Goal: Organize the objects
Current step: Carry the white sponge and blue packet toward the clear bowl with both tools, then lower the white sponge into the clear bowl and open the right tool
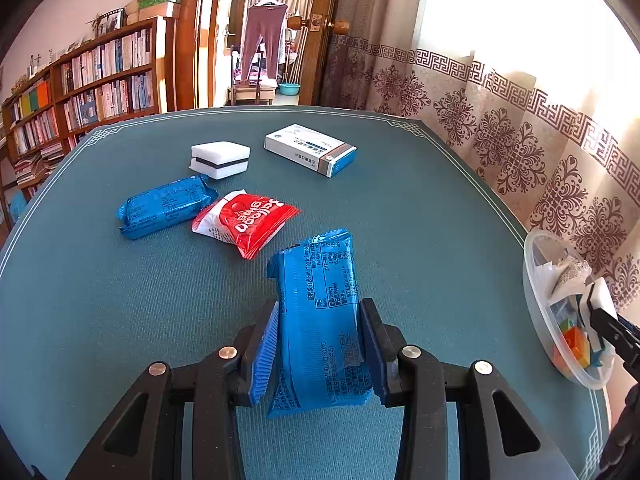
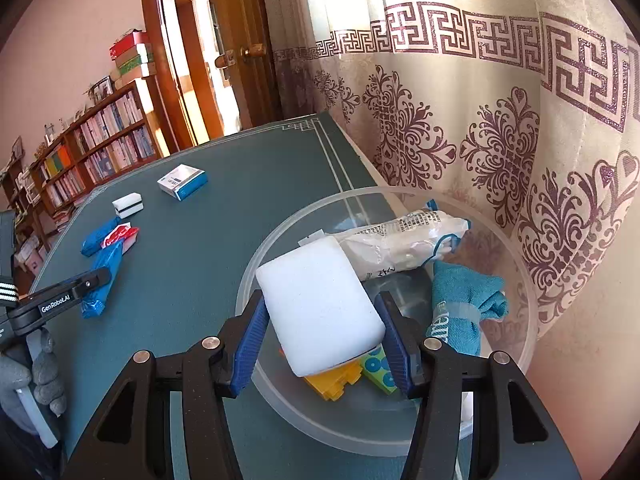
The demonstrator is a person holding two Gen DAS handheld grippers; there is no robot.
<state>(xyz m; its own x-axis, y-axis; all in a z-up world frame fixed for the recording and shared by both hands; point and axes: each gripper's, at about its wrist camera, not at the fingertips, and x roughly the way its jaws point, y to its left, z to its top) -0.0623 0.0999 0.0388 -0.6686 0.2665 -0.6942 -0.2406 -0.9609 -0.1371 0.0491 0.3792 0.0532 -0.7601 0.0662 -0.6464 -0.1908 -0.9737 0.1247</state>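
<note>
A dark green table (image 1: 420, 216) with a thin white border line fills both views. It stands beside a cream curtain (image 2: 500, 128) with purple ornaments. Behind it there is a wooden bookshelf (image 1: 80, 92) full of books and an open wooden door (image 1: 320, 32).

The left gripper (image 1: 318, 344) is low over the near part of the table. Its two blue-padded fingers pinch a blue snack packet (image 1: 320, 320) from both sides, and the packet stands up on its end between them. The right gripper (image 2: 324, 320) hangs above a round clear plastic bowl (image 2: 400, 440) near the table's right edge, close to the curtain. Its fingers press on a white sponge (image 2: 320, 308), which is tilted over the inside of the bowl.

In the bowl lie a white plastic wrapper (image 2: 408, 236), a folded teal cloth (image 2: 460, 300), a yellow block (image 2: 332, 380) and a green piece with blue circles (image 2: 378, 368).

Farther on the table lie a second blue packet (image 1: 164, 206) and a red and white snack packet (image 1: 246, 222), touching each other. Behind them there is a white sponge with a dark stripe (image 1: 220, 158), and a white and blue medicine box (image 1: 310, 150) just to its right. In the right wrist view a grey-gloved hand (image 2: 36, 376) holds the handle of the left gripper.
</note>
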